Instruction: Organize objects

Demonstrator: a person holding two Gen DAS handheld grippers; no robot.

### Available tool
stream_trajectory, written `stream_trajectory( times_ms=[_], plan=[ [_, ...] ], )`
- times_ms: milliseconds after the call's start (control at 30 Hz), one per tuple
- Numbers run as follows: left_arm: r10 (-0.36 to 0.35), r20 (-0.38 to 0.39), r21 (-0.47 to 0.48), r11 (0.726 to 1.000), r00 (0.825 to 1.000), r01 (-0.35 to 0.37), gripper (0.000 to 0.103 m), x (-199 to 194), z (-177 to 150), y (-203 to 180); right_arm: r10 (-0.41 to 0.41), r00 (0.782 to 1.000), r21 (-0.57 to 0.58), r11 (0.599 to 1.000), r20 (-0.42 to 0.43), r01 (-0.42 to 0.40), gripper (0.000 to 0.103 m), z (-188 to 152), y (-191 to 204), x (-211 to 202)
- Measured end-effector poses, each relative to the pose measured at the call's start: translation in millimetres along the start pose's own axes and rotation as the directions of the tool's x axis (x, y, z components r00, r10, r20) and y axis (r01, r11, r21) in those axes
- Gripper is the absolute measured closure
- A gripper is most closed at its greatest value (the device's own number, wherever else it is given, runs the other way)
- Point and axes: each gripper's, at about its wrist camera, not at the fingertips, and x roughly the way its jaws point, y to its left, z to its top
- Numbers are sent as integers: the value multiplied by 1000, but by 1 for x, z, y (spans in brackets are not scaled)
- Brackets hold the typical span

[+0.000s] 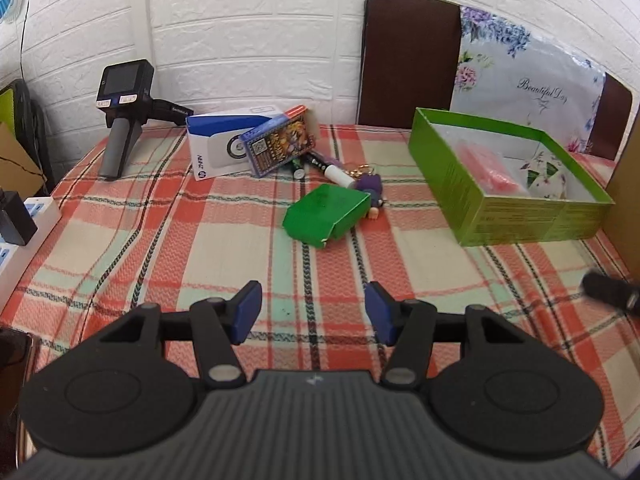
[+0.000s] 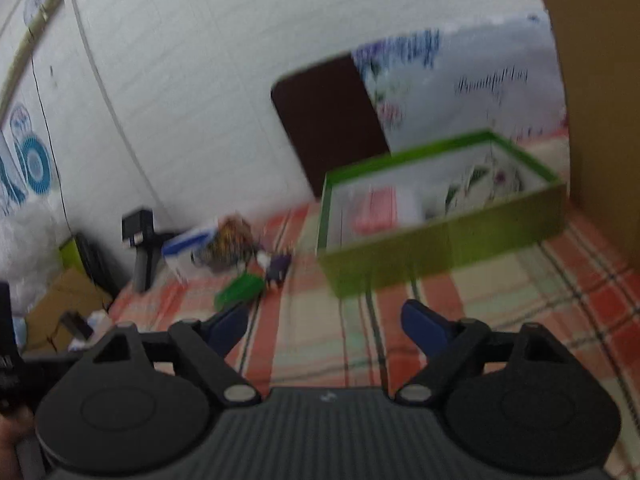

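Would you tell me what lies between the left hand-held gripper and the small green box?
Only bare plaid tablecloth separates the left hand-held gripper from the small green box, per the left wrist view.

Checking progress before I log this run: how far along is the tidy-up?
Done: the tray already holds a pink packet and a floral item. In hand: nothing; the left gripper and right gripper are open and empty. Left: green box, keychain, marker, card box and white box remain on the cloth.

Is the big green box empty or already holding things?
Holding things: the green box is lidless, with a pink packet and a floral item inside.
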Motion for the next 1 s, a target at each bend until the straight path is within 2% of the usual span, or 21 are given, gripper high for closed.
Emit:
stream_trajectory(
  times_ms=[167,333,500,633,733,800,833,900,933,967,1000],
  plan=[
    [14,-1,-15,1000,1000,-14,44,14,2,8,17,999,-96,995,-49,-21,17,-6,23,13],
    [48,-14,-30,998,999,-49,44,31,0,27,34,992,-145,988,-123,-51,16,-13,28,21],
    [67,-42,-97,993,997,-71,44,46,-3,57,61,980,-222,970,-189,-103,15,-11,40,50],
    [80,-49,-177,980,996,-87,44,48,-3,85,102,982,-389,908,-158,-156,10,3,76,94],
    [92,-49,-227,969,995,-100,44,48,-3,102,84,992,-508,853,-97,-122,10,13,104,134],
    [95,-51,-249,963,994,-105,44,49,-3,111,82,996,-595,798,-46,-93,9,15,119,154],
    [97,-51,-258,960,994,-107,44,49,-3,114,67,996,-636,767,-54,-86,9,15,125,164],
    [92,-54,-272,957,994,-104,44,49,-4,118,32,990,-677,727,-134,-115,20,7,128,184],
    [83,-54,-278,956,995,-95,44,49,-4,118,55,992,-678,725,-116,-120,21,3,124,179],
    [73,-54,-278,957,996,-85,44,50,-4,117,59,989,-671,729,-134,-135,30,2,123,177],
    [66,-53,-271,959,996,-78,44,51,-4,115,58,989,-658,741,-138,-135,32,2,121,171]
  ],
)
